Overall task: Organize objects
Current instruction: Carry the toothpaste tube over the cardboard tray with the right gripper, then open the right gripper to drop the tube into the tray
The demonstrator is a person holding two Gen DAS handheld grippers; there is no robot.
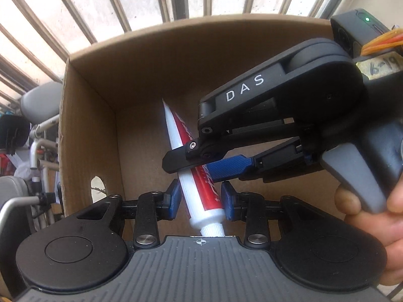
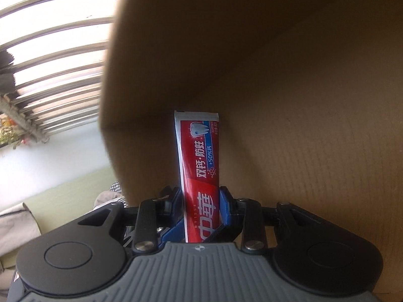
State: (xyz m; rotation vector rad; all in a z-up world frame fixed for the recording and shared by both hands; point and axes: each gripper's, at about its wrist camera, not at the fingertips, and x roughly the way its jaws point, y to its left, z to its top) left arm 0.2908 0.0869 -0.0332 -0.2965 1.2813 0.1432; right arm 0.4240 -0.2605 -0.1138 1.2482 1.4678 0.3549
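Observation:
A red and white toothpaste tube [image 1: 199, 176] points into an open cardboard box [image 1: 151, 80]. In the left wrist view my left gripper [image 1: 200, 196] has its blue pads on either side of the tube near the cap end, a little apart from it. My right gripper [image 1: 201, 161] comes in from the right and is shut across the tube's middle. In the right wrist view the tube [image 2: 201, 176] stands between the right gripper's [image 2: 200, 206] blue pads, its flat end toward the box's inner corner [image 2: 277, 100].
The box has a hand hole [image 1: 98, 185] in its left wall. Window bars [image 1: 113, 0] stand behind the box. Chairs and metal frames [image 1: 32, 138] are to the left. A hand [image 1: 372, 214] holds the right gripper's handle.

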